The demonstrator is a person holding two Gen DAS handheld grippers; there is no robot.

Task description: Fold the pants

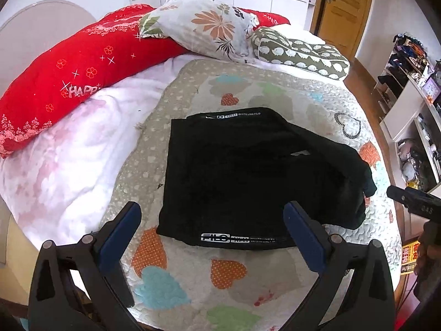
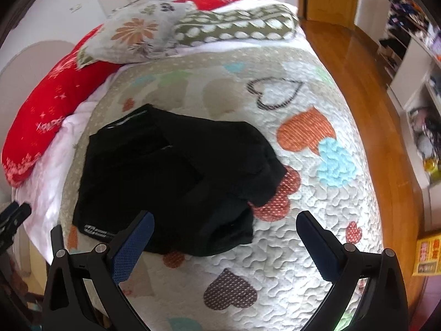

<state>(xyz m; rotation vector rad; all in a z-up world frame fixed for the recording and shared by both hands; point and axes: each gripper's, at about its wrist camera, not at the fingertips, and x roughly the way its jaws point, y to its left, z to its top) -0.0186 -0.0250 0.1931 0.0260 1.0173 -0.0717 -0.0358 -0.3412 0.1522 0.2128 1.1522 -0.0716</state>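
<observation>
The black pants (image 1: 248,176) lie folded into a rough rectangle on the heart-patterned quilt (image 1: 193,281). White printed bands show at the near and far edges, and the right end is bunched. My left gripper (image 1: 212,209) is open and empty, hovering over the near edge of the pants. In the right wrist view the pants (image 2: 171,176) lie left of centre on the quilt (image 2: 289,220). My right gripper (image 2: 224,220) is open and empty above their bunched right end. The right gripper's black body (image 1: 413,201) shows at the right edge of the left wrist view.
A red quilt (image 1: 69,82), a floral pillow (image 1: 204,24) and a green patterned pillow (image 1: 300,52) lie at the head of the bed. White shelves with clutter (image 1: 413,104) and a wooden floor (image 2: 366,115) lie to the right. A wooden door (image 1: 344,5) stands behind.
</observation>
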